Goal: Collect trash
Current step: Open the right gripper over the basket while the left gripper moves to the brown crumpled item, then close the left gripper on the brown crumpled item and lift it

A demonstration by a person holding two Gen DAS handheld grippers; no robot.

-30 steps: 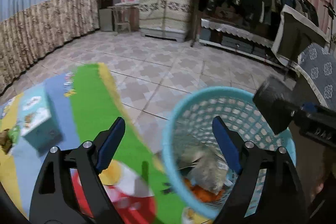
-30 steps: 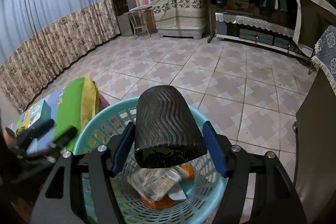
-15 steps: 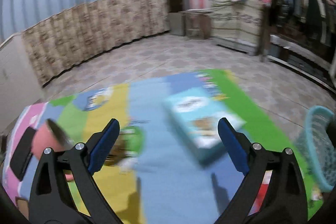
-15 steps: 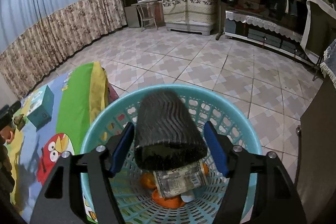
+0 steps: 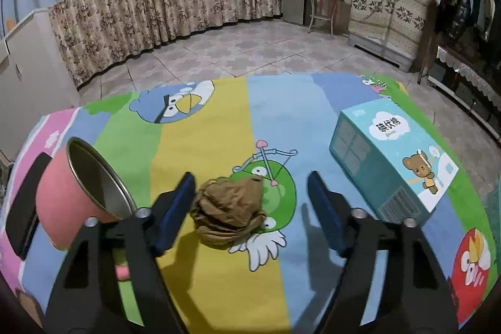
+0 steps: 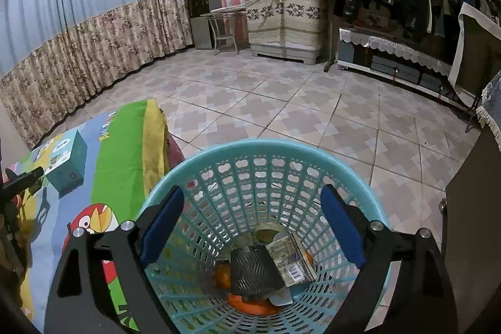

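L tool (image 5: 250,202) spread apart over the cartoon mat (image 5: 219,130), crumpled brown paper wad (image 5: 228,212) lying btwn its fingers, nearer the left one. Pink cup (image 5: 72,193) far left, teal box (image 5: 391,158) right. R tool (image 6: 252,227) apart, empty, above the teal basket (image 6: 266,146); black ribbed cup (image 6: 253,274) lies w/ other trash at bottom.

Brown crumpled paper (image 5: 227,216), turquoise basket (image 6: 313,155), pink cup (image 5: 62,205).
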